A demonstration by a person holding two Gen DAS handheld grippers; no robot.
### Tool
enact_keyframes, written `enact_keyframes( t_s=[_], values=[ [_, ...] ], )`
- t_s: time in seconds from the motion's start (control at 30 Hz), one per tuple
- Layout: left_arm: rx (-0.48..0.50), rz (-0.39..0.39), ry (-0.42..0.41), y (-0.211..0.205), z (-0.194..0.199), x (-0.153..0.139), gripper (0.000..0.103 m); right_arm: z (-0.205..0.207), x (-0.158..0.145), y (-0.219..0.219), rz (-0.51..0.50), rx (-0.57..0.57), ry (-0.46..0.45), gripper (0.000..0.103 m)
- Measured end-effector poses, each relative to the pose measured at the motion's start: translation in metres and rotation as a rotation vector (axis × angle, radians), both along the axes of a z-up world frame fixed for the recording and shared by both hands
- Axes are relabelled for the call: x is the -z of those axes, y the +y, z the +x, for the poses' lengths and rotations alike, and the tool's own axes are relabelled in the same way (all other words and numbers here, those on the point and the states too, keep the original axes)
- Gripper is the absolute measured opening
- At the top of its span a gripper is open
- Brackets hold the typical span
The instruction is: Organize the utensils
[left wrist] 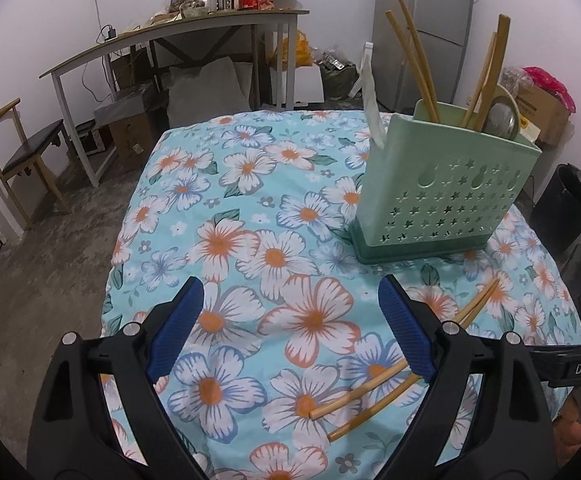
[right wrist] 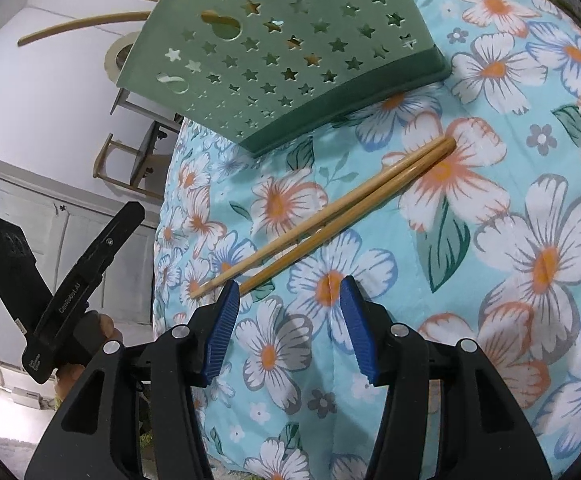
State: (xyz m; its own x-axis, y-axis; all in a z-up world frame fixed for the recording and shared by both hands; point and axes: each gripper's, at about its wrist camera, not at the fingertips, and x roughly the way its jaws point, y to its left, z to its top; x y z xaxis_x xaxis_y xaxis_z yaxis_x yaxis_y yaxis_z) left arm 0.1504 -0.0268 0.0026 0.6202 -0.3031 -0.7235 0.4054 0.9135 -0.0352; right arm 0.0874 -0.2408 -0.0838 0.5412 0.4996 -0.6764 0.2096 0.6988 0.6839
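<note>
1. You get even, fairly bright indoor light in both views; no lamp or window shows, so you cannot tell its source.
2. Shadows are soft: a faint one lies on the floral tablecloth (left wrist: 250,208) beneath the green utensil holder (left wrist: 446,196), and another beside the loose chopsticks (right wrist: 330,216).
3. Colours lean cool, with a violet tint on the white wall (left wrist: 170,0).
4. Fisheye distortion bends straight lines hard; the desk (left wrist: 178,36) curves, and the cloth bulges like a dome.
5. Black vignette fills the corners of both frames.
6. Focus holds well at centre; the edges soften slightly.
7. Glare is mild, just small highlights on the metal rivets (right wrist: 397,330).
8. The right wrist view is strongly tilted.
</note>
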Motion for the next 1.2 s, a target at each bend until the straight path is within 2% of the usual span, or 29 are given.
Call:
enact_keyframes(
  t_s=[0.4,0.6,0.83,1.2],
  values=[
    [-0.038,0.026,0.015,-0.004,0.002,0.000,0.089,0.019,0.014,-0.008,0.096,0.062,-0.001,0.051],
    [-0.036,0.009,0.026,-0.002,0.004,0.002,0.089,0.024,0.017,-0.010,0.102,0.112,0.010,0.038],
    [-0.036,0.005,0.042,-0.002,0.006,0.004,0.089,0.022,0.021,-0.020,0.108,0.156,0.039,0.020],
    [-0.033,0.009,0.039,-0.002,0.006,0.004,0.089,0.015,0.024,-0.030,0.153,0.133,0.047,0.017]
  ],
)
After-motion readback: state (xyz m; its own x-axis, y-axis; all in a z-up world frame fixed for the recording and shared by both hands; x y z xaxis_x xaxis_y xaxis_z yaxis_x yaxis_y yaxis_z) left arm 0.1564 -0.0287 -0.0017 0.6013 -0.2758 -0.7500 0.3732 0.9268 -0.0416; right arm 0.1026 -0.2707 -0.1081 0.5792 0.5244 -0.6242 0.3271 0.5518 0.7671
